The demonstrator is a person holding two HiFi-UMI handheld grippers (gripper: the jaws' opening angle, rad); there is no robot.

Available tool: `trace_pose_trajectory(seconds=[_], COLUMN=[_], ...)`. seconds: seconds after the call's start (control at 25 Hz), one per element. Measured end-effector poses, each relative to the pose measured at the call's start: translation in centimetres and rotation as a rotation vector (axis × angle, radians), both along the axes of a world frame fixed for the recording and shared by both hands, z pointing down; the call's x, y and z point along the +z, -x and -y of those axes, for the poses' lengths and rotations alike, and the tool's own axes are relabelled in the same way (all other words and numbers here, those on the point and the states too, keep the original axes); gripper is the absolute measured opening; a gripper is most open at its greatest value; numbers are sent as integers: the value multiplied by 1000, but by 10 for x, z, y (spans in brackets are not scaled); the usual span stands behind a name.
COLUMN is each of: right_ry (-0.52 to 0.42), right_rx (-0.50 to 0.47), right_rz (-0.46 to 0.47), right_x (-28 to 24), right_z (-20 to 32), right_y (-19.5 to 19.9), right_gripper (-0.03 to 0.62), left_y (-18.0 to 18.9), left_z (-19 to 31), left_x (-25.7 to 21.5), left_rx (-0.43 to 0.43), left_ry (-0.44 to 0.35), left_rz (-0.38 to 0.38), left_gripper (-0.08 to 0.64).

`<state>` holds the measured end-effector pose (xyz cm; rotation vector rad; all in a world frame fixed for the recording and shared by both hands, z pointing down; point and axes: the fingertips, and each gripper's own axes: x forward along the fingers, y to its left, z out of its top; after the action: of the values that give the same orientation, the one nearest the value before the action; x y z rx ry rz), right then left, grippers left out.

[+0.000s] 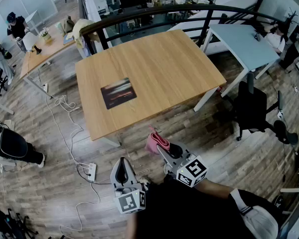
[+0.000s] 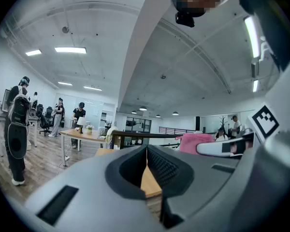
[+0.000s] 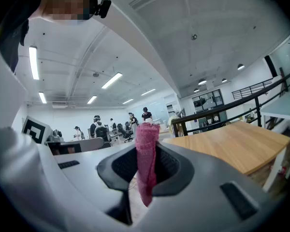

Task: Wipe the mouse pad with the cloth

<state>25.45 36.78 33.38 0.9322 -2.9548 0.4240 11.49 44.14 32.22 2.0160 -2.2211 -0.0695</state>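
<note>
No lettering, label, brand or number is legible in any view.

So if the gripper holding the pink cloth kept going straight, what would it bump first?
Probably the near edge of the wooden table. The right gripper, shut on the pink cloth, points toward it in the head view. In its own view the table lies right, so it might miss.

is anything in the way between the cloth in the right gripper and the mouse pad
Nothing visible is. The right gripper holds the pink cloth in the air just off the table's near edge. The mouse pad lies flat further in and to the left, with only bare wood between them.
</note>
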Motion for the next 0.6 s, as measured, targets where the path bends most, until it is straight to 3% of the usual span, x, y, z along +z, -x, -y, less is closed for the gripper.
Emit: trace_pose_trajectory(seconds=[0.6], right_ry=[9], right_rx=[-5], right_rz=[6], right_x=[-1], right_z=[-6], right_y=[3], right_gripper=[69], left_y=[4], left_z=[-6], left_x=[-2], left_rx=[-10], left_ry=[0], left_rz=[-9], left_gripper=[23])
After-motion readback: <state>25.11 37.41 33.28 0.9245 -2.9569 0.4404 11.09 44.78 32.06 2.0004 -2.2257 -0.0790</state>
